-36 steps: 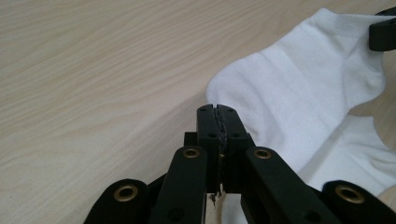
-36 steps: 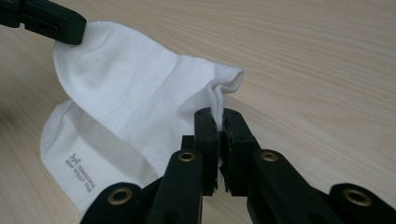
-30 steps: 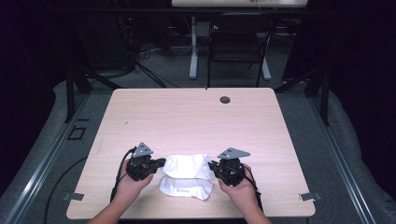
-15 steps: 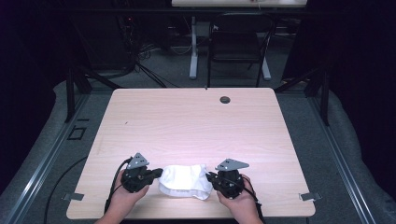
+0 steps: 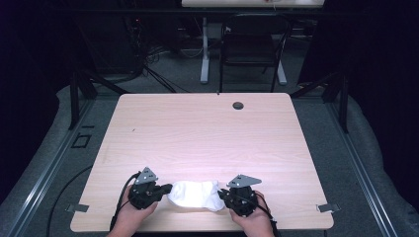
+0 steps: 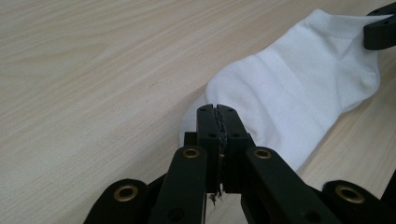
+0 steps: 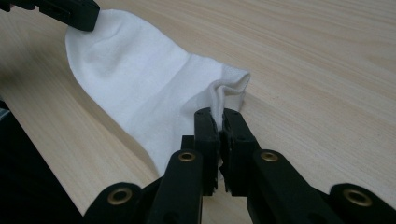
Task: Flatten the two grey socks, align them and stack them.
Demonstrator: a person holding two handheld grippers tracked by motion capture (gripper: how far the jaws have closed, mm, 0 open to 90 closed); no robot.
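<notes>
Both grippers now nearer table's front edge; left gripper (image 5: 165, 188) and right gripper (image 5: 222, 194) each clamp small white cotton sock (image 5: 195, 194), stretched flat.

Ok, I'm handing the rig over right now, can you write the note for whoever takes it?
Left gripper: shut on the toe end of the white sock.
Right gripper: shut on the sock's cuff end.
The sock lies stretched between them near the table's front edge, close to the person.
Done: both ends gripped, sock held out flat.
Left: probably fold or place it; neither is started yet.
</notes>
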